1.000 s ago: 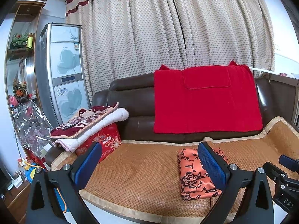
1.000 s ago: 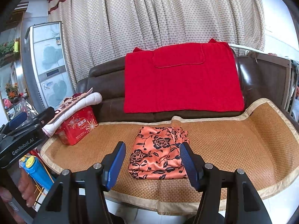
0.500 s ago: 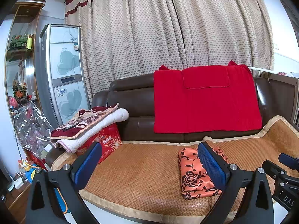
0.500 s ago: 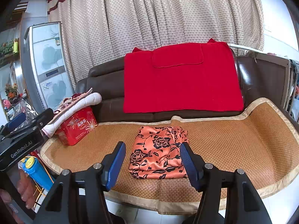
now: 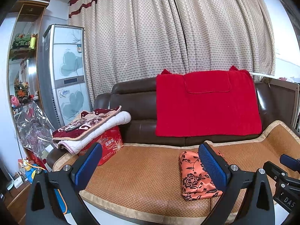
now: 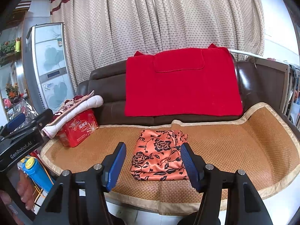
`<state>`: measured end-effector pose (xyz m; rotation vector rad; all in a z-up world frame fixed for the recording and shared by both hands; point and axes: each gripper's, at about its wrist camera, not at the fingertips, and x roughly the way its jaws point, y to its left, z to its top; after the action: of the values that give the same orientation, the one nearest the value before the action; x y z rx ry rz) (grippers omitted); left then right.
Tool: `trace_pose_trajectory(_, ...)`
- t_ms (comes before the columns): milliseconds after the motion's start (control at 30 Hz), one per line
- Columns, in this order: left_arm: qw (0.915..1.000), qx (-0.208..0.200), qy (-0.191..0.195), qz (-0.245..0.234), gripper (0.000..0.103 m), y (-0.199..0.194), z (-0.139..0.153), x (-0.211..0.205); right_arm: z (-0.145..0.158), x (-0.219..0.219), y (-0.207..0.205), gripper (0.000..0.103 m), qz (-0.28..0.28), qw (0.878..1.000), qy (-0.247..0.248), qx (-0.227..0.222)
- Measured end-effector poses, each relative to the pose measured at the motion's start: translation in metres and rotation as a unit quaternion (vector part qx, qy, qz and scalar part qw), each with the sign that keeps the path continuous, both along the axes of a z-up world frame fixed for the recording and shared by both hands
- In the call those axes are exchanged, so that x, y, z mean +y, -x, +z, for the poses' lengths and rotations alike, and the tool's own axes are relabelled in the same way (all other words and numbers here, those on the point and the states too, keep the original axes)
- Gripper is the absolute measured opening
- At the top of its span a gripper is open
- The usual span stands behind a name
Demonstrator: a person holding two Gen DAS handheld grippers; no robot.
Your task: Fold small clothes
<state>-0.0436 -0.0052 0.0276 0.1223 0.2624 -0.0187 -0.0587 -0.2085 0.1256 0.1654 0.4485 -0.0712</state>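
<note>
The left tongs [image 5: 150, 166] stood spread with nothing between their blue pads, held before the front edge of the sofa. The right tongs [image 6: 152, 164] were likewise spread and empty, their pads framing the folded orange floral garment [image 6: 159, 154] from in front without touching it. That garment lay on the woven mat [image 6: 234, 150] covering the sofa seat, near its front edge; in the left wrist view the right finger of the left tongs hid part of it.

The bodies of both tongs were cut off by the lower frame edges. At the left of the right wrist view the other tool's housing read "GenRobot.AI", and part of a hand [image 6: 24, 191] showed below it, mostly cut off. At the right of the left wrist view the letters "DAS" were visible, the rest lost.

A red box [image 6: 78, 129] on the mat's left end carried Chinese characters too small to read, under folded quilts [image 5: 90, 123]. A red blanket [image 6: 181, 86] draped the sofa back.

Compared with a second earlier, nothing had shifted: tongs and garment kept their places.
</note>
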Motion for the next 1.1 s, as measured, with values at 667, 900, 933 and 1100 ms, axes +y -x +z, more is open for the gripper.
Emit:
trace_pose_trajectory(667,0.9997,0.025,-0.001,-0.003,0.102,-0.058,-0.006,-0.008,-0.006,-0.001,-0.055,0.064,-0.006,0.999,0.000,0.035)
trace_pose_trajectory(900,0.9994,0.034,0.000,0.000,0.102,-0.086,-0.011,-0.007,-0.013,0.008,-0.092,0.064,0.004,0.999,0.004,0.050)
trace_pose_trajectory(933,0.9993,0.036,0.000,0.000,0.102,-0.089,-0.013,-0.007,-0.014,0.009,-0.096,0.064,0.005,0.999,0.004,0.052)
trace_pose_trajectory(1100,0.9965,0.073,0.021,-0.034,0.102,-0.121,-0.028,-0.008,-0.028,0.001,-0.126,0.064,0.006,0.998,-0.001,0.060)
